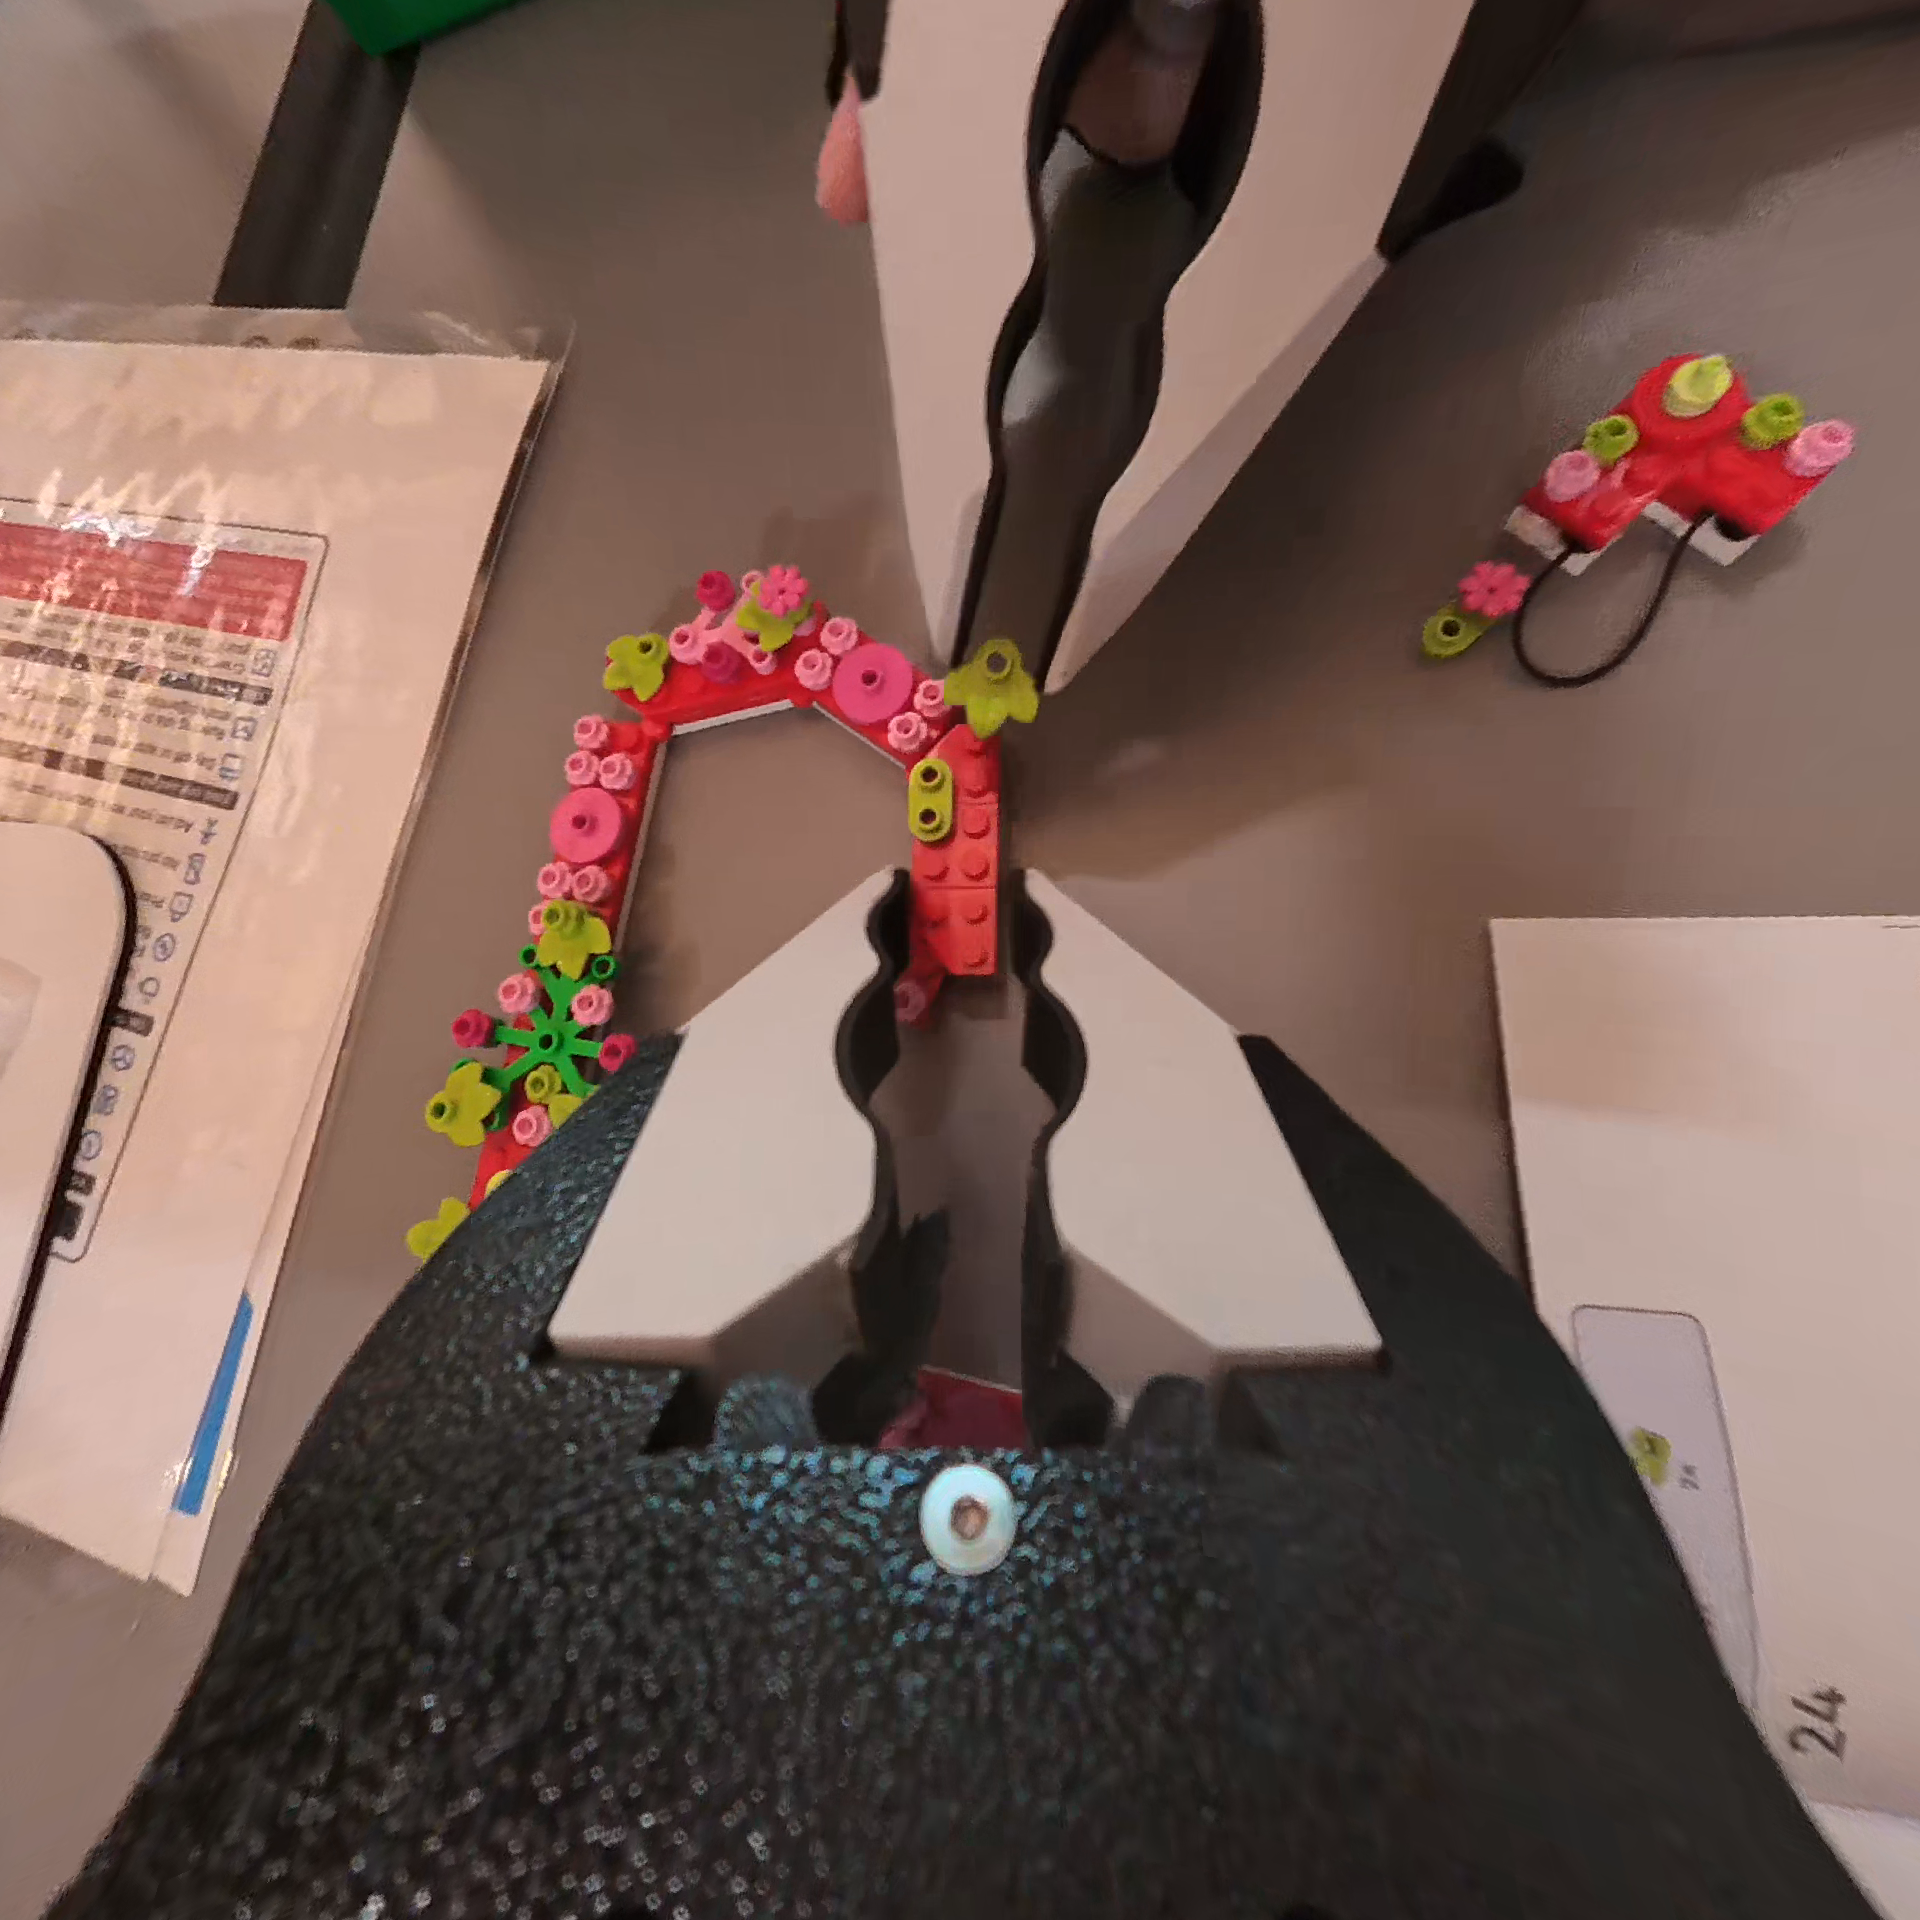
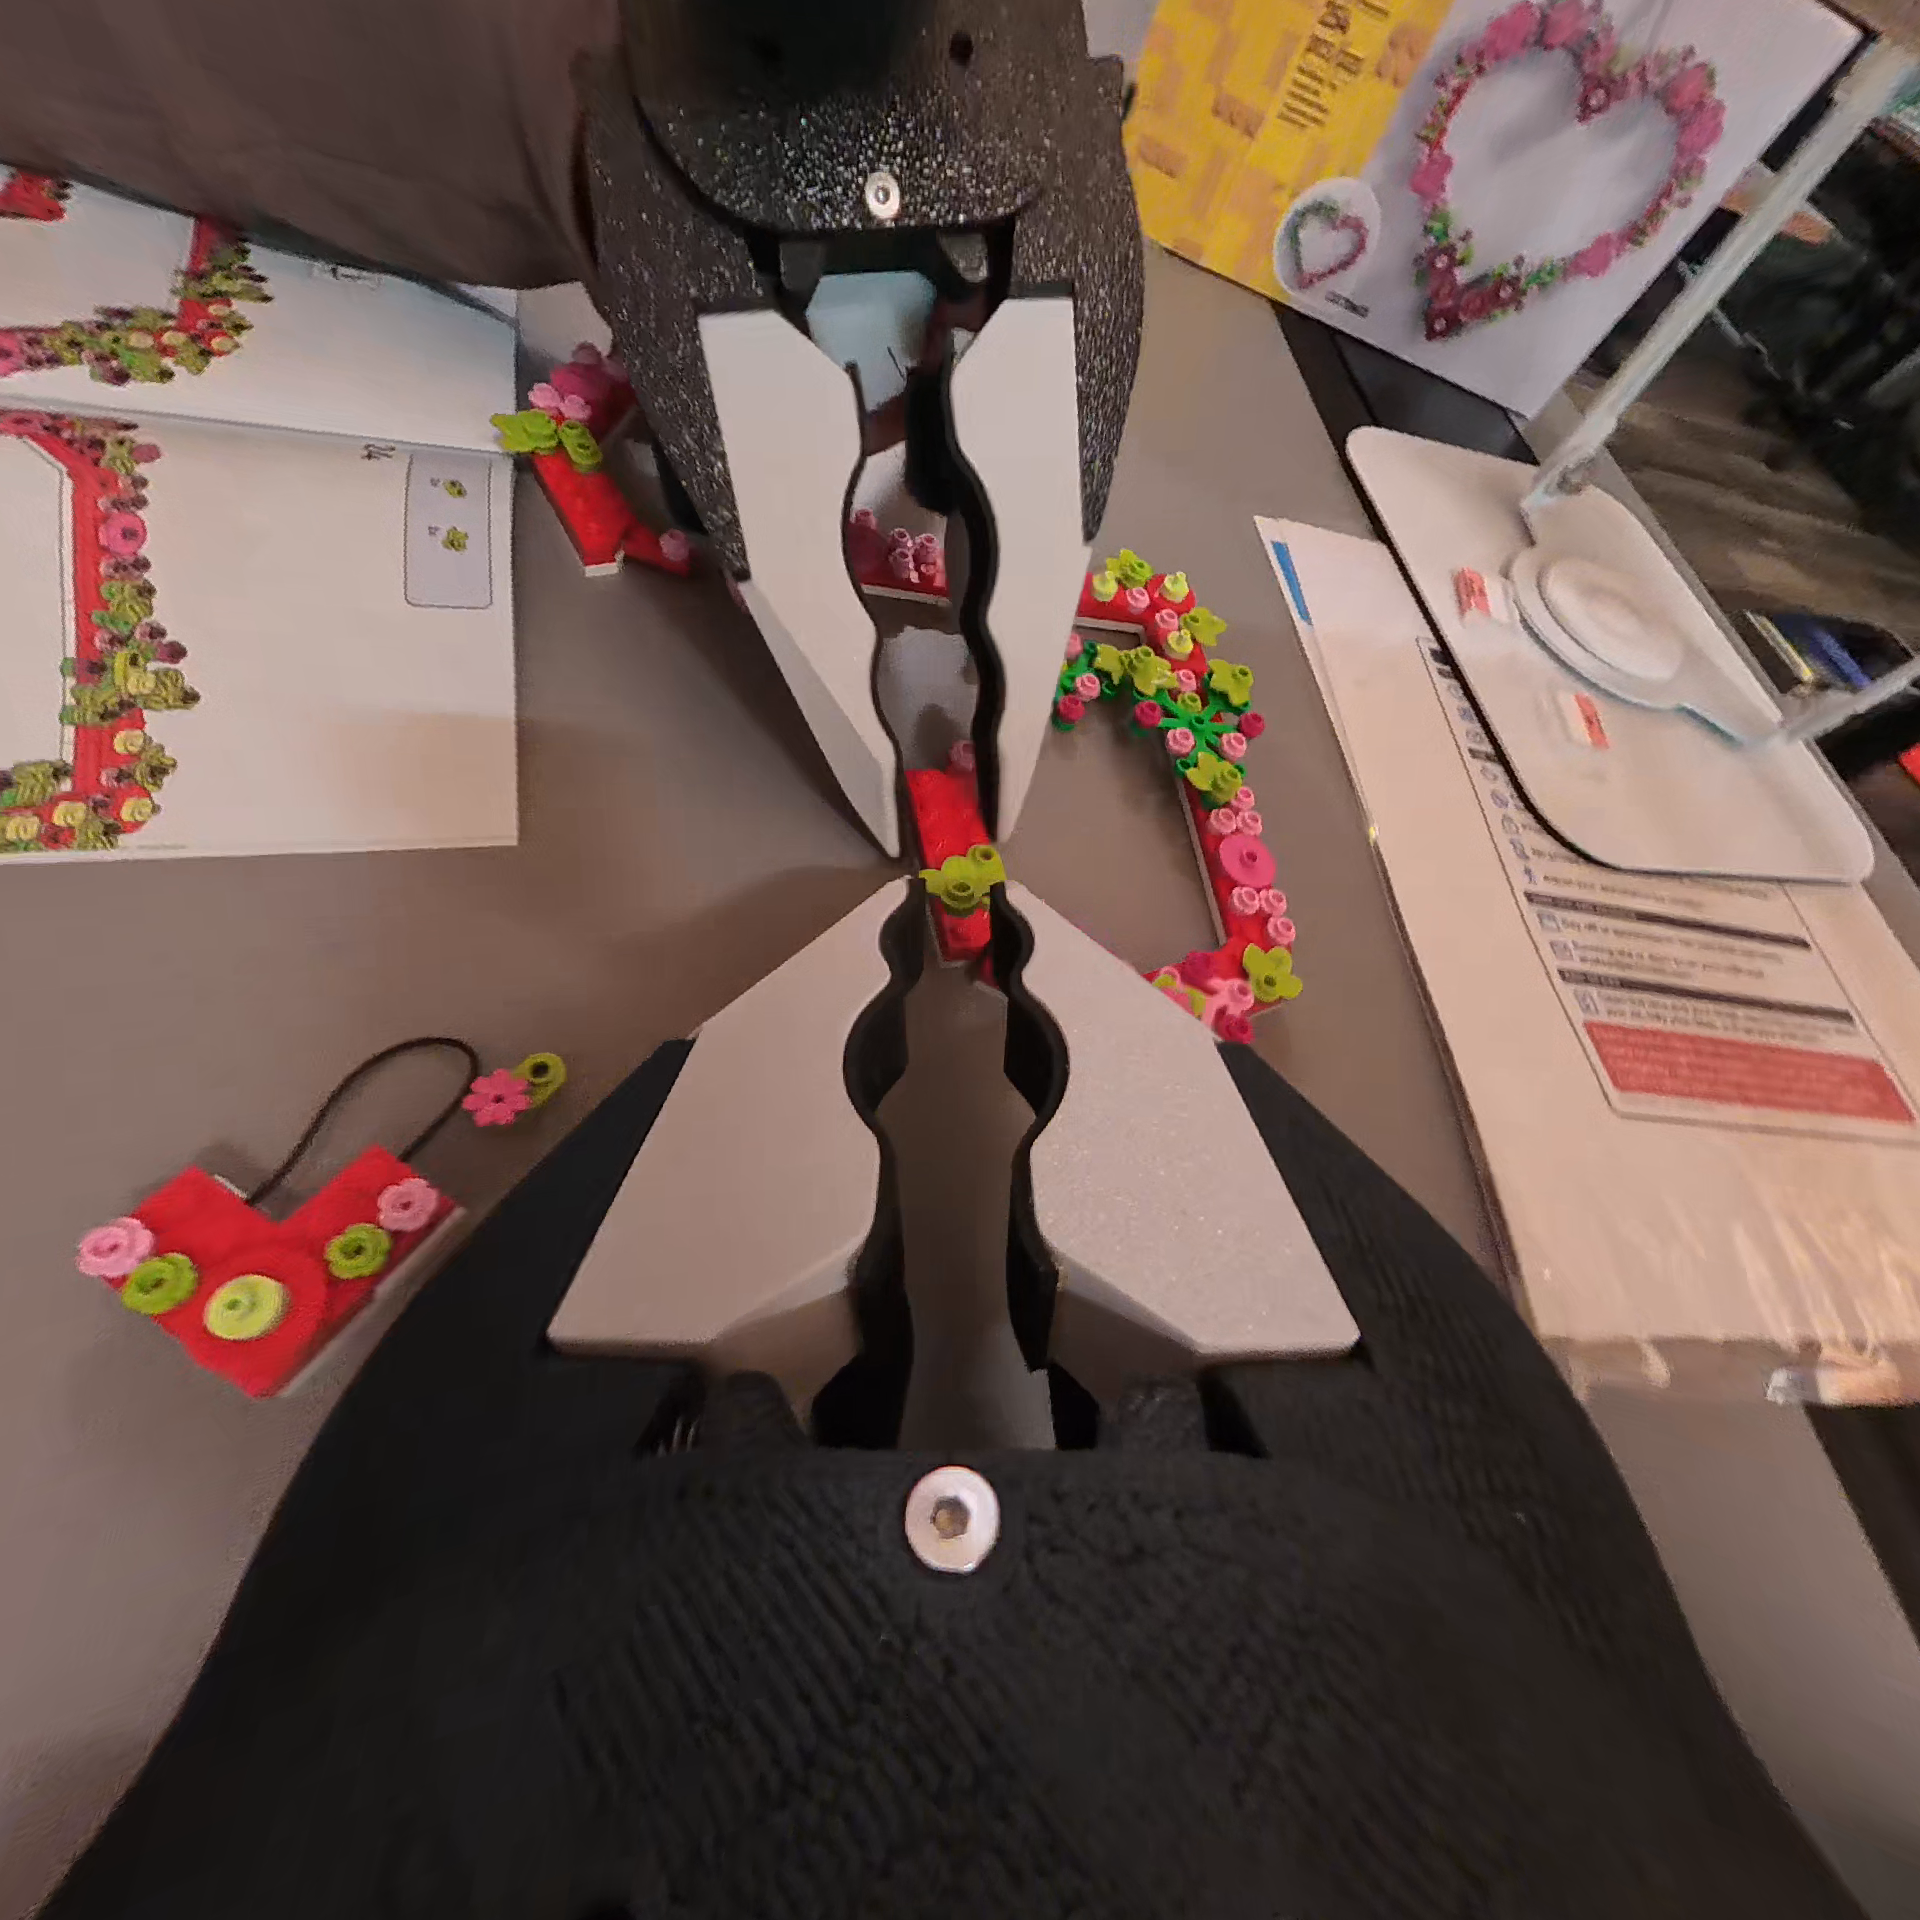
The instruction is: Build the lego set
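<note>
Dim warm light, glare on the plastic sleeve [image 1: 156, 644], fisheye-warped blurred edges.

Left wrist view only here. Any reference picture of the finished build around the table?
Observer: Yes. The set's box stands at the far right, a flower heart pictured on its front.
Operator: Left hand-held gripper clamps the frame, right hand-held gripper pinches a lime leaf. Loose sub-builds besides the corded one?
Observer: One more: a red block with pink and lime flowers, beside the open booklet.
</note>
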Demonstrator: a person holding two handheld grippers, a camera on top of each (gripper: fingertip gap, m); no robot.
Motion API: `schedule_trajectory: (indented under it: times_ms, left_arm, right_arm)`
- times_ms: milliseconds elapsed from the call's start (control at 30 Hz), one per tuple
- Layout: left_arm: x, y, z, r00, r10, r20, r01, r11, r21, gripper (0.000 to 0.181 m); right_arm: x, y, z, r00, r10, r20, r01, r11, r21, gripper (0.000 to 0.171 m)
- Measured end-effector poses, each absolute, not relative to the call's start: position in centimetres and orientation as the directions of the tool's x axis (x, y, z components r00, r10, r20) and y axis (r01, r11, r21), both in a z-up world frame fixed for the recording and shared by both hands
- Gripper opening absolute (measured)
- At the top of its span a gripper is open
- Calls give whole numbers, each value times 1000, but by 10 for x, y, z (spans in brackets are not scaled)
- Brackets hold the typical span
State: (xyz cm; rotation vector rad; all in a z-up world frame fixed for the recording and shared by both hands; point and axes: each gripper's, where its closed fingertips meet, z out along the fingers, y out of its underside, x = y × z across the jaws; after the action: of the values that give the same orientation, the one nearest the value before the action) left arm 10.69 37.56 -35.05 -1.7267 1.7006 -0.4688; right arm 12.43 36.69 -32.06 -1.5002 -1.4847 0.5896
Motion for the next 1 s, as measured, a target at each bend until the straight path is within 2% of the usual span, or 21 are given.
schedule_trajectory:
  times_ms: [267,500,800,867,967,1000]
  left_arm:
    - [108,378,-351,90,-979,-184,-722,63,-689,16]
    - [108,378,-351,93,-985,-143,-703,37,-710,16]
    - [114,378,-347,124,-984,-125,-678,8,-735,33]
    - [115,380,-349,122,-982,-140,-691,17,-723,32]
    - [116,381,-350,111,-976,-187,-702,57,-710,16]
    - [116,382,-350,108,-974,-197,-706,64,-706,16]
  right_arm:
    - [122,373,-333,-36,966,256,543,234,-806,10]
    - [123,375,-336,-95,965,244,546,256,-798,10]
    - [124,371,-337,-124,962,243,548,270,-792,5]
    - [124,372,-337,-119,963,243,546,268,-794,5]
    - [124,373,-336,-115,964,240,543,263,-798,5]
    - [124,373,-336,-113,965,238,544,261,-798,5]
